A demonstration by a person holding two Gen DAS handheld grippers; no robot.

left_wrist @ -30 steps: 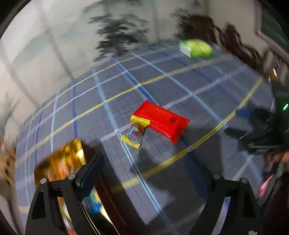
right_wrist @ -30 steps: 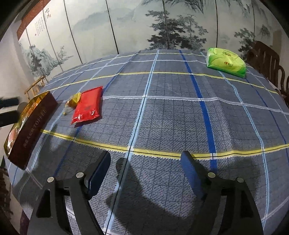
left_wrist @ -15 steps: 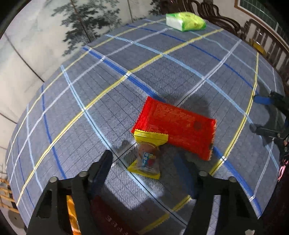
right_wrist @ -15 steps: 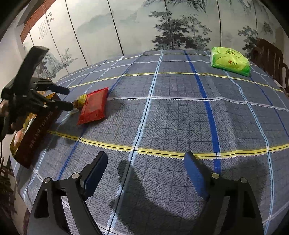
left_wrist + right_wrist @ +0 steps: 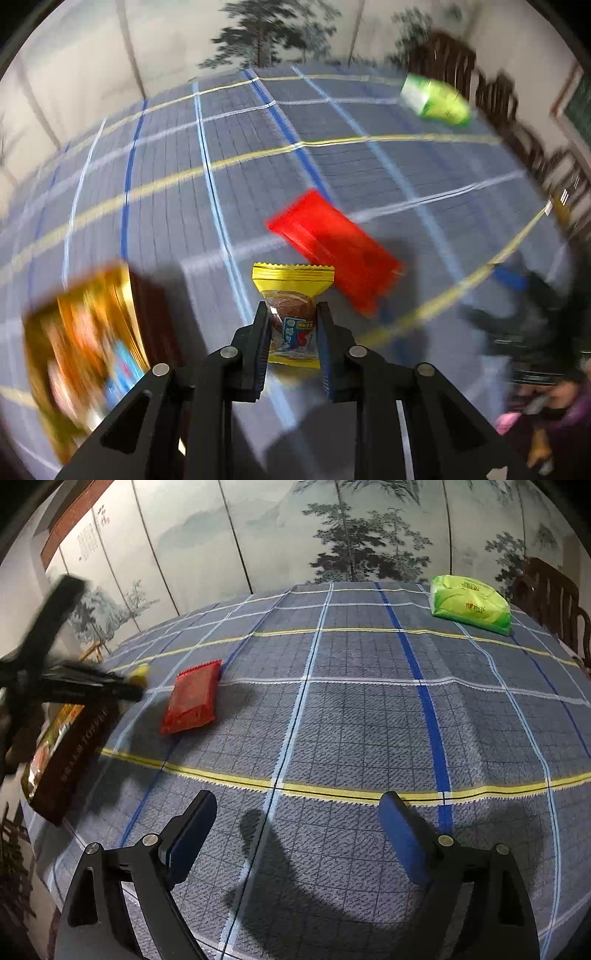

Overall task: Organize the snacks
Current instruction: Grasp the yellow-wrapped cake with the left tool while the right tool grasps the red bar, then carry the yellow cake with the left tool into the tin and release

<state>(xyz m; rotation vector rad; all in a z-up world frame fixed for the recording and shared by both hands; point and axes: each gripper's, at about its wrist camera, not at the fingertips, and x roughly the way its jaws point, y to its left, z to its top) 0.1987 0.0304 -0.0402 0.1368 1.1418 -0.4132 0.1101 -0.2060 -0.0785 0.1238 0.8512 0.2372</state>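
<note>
My left gripper (image 5: 291,314) is shut on a small yellow snack packet (image 5: 292,291) with a brown cake showing through its clear window; the packet hangs above the plaid tablecloth. Just beyond it lies a flat red snack bag (image 5: 334,249). To the left a gold and brown snack box (image 5: 85,354) appears blurred. In the right wrist view the left gripper (image 5: 127,690) shows blurred at the left edge, with the yellow packet (image 5: 140,672) at its tip, the red bag (image 5: 192,699) beside it and the box (image 5: 66,757) below. My right gripper (image 5: 295,812) stands open over bare cloth.
A green tissue pack (image 5: 471,603) lies at the far right of the table (image 5: 351,709). Dark wooden chairs (image 5: 554,594) stand past the right edge, and a painted screen closes the back. A person's sleeve (image 5: 546,421) shows at the lower right of the left wrist view.
My left gripper came down around the yellow packet, shut on it and lifted it off the cloth beside the red bag. The right gripper stayed where it was, open.
</note>
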